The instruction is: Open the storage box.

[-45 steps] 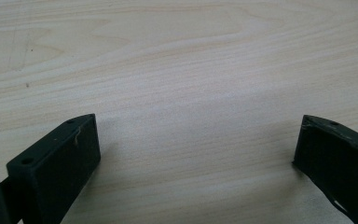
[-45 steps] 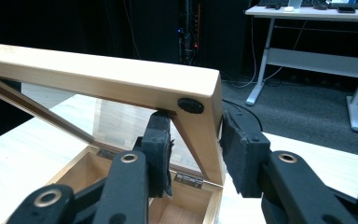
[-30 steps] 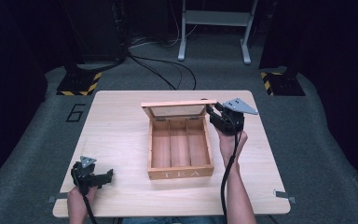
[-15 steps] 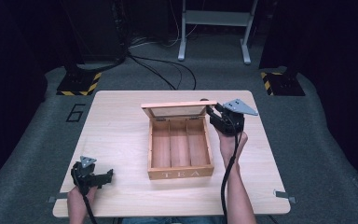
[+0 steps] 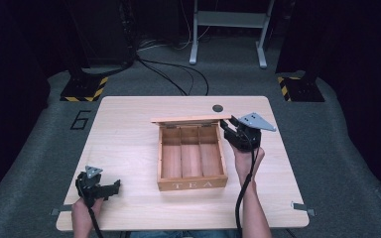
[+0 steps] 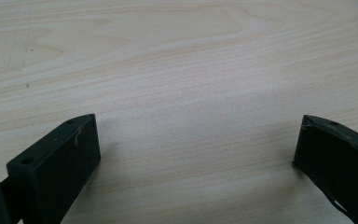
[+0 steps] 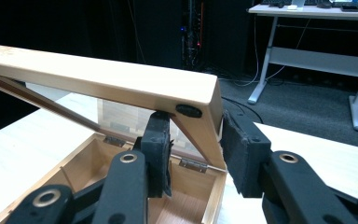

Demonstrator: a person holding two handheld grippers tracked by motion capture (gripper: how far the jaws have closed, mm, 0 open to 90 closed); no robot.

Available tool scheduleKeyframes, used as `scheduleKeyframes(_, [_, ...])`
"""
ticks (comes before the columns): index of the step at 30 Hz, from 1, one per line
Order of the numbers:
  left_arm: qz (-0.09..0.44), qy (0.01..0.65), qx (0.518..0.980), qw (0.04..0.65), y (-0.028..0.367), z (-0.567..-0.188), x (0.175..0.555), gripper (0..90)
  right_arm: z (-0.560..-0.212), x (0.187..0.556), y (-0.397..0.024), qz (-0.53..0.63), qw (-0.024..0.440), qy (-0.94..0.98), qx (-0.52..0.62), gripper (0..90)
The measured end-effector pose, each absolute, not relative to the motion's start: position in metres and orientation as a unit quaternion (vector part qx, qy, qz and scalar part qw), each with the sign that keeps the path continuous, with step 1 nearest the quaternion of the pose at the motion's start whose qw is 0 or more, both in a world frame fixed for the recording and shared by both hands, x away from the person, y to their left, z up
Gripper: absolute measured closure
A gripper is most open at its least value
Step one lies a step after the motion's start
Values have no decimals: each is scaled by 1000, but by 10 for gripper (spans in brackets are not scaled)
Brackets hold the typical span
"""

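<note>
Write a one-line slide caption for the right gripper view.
Right gripper pinching the side frame of the raised lid of a wooden tea box, its compartments empty.

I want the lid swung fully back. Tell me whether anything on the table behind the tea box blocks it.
Nothing visible blocks it. Behind the lid, held by the right gripper, lies bare table; a small dark disc sits flat there.

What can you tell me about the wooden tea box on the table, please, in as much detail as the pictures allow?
The wooden tea box sits near the middle of the table, light brown, with TEA lettered on its near front wall. Inside are three lengthwise compartments, which look empty. Its lid, a wooden frame around a clear pane, is hinged at the far edge with small metal hinges and stands raised. The right gripper clamps the lid's corner between its padded jaws; the high view shows it at the box's far right corner.
</note>
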State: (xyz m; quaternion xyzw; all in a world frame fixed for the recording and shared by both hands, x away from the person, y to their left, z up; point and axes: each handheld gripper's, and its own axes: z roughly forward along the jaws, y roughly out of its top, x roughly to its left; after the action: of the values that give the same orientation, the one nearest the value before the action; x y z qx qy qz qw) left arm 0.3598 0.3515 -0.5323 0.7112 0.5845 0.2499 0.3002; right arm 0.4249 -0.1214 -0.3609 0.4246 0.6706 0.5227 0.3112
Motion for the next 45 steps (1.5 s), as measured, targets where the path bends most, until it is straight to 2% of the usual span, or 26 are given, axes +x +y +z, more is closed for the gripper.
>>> scheduleKeyframes(27, [248, 586, 710, 302, 351, -532, 360, 2, -408, 379, -127, 516, 315, 679, 417, 618])
scheduleKeyframes(45, [249, 586, 710, 302, 351, -532, 360, 1, -454, 361, -133, 501, 275, 702, 425, 629])
